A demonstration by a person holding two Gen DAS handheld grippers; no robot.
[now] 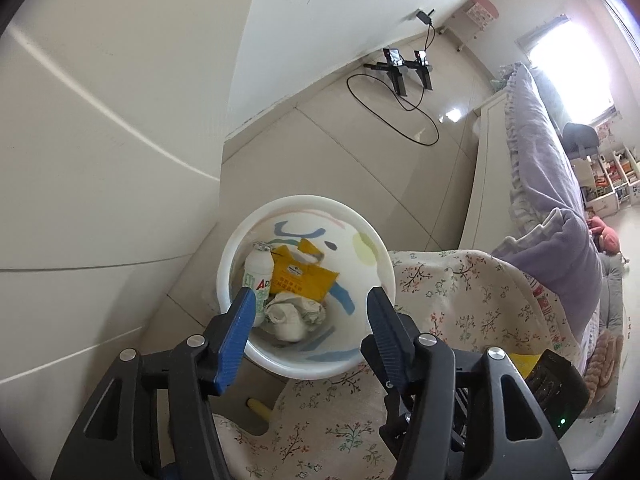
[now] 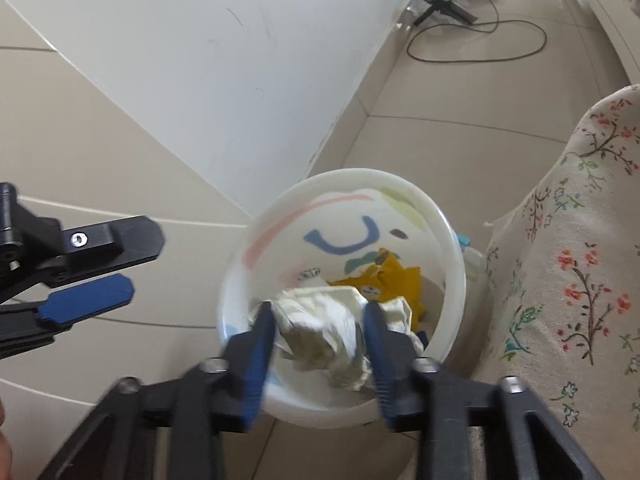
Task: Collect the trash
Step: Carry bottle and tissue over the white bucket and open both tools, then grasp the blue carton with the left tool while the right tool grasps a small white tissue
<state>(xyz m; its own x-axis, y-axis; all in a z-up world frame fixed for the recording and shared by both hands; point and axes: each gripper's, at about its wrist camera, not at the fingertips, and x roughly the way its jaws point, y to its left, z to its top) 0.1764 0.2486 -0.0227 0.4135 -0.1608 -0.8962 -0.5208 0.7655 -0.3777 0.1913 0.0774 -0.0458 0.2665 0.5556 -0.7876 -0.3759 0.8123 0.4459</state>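
Observation:
A white bin (image 1: 304, 200) with a cartoon print stands on the tiled floor, and I look down into it. Inside lie a white bottle (image 1: 260, 276), a yellow packet (image 1: 304, 276) and a crumpled paper wad (image 1: 294, 316). My left gripper (image 1: 311, 294) hangs open above the bin with nothing between its blue pads. In the right wrist view my right gripper (image 2: 319, 308) is open over the bin (image 2: 352, 174). The paper wad (image 2: 324, 328) shows blurred between its fingers, and the pads do not press on it. The yellow packet (image 2: 384, 284) lies behind. The left gripper (image 2: 146, 266) is at the left.
A floral cloth (image 1: 440, 292) (image 2: 580, 240) drapes right beside the bin. A white cabinet front (image 1: 100, 120) rises on the left. Black stands with a looping cable (image 1: 404, 68) (image 2: 444, 4) sit on the floor farther off. A bed with a lilac quilt (image 1: 540, 160) is at the right.

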